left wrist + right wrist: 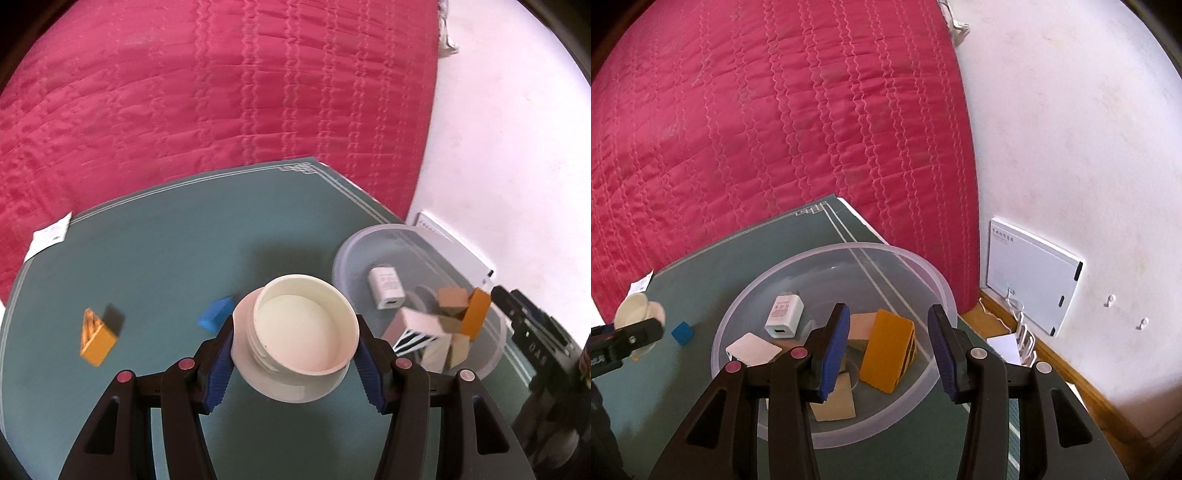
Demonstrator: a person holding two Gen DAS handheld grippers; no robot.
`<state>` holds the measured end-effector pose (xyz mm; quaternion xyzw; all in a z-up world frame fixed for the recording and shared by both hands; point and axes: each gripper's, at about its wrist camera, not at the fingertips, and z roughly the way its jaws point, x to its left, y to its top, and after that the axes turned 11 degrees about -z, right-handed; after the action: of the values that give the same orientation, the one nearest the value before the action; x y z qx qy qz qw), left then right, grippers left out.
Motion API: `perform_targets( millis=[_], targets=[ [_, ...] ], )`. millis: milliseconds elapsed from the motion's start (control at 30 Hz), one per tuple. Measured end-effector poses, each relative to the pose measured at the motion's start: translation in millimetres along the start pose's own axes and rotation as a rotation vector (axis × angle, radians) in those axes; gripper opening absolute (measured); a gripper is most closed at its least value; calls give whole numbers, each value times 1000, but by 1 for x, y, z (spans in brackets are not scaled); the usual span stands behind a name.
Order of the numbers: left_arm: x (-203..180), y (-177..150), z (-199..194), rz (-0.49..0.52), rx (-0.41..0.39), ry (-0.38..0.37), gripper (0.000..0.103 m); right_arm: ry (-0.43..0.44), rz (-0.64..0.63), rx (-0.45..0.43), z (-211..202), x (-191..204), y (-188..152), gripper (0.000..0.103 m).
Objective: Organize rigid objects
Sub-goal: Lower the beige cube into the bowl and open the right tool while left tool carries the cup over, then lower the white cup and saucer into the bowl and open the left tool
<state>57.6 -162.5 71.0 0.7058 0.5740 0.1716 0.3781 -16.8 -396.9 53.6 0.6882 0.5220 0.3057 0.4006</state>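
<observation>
My left gripper (295, 332) is shut on a cream round cup (295, 328), held above the green mat (155, 258). On the mat to its left lie an orange triangular block (96, 338) and a blue block (216, 315). A clear plastic bowl (916, 263) holds a white charger (785, 315), an orange wedge block (886, 350), a white striped block (417, 332) and wooden blocks (450, 299). My right gripper (888, 312) hangs open over the bowl. The orange wedge stands between its fingers with a gap on each side.
A red quilted bed (221, 92) lies just beyond the mat. A paper tag (50, 236) sits at the mat's far left corner. A white panel (1030, 273) and white cables (1023, 332) stand against the wall to the right of the bowl.
</observation>
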Motion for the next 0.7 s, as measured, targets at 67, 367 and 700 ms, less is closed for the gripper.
perform_targets(
  millis=[67,367,700],
  targets=[
    [-7,5,5,5,5,-19,61,-5,13,1,0,-2,0,46],
    [-50,21,30,34,30,-128,61,-22,62,14,2,-12,-3,49],
    [-90,31,42,69,32,-214,79,-16,77,24,4,-15,-2,49]
  ],
)
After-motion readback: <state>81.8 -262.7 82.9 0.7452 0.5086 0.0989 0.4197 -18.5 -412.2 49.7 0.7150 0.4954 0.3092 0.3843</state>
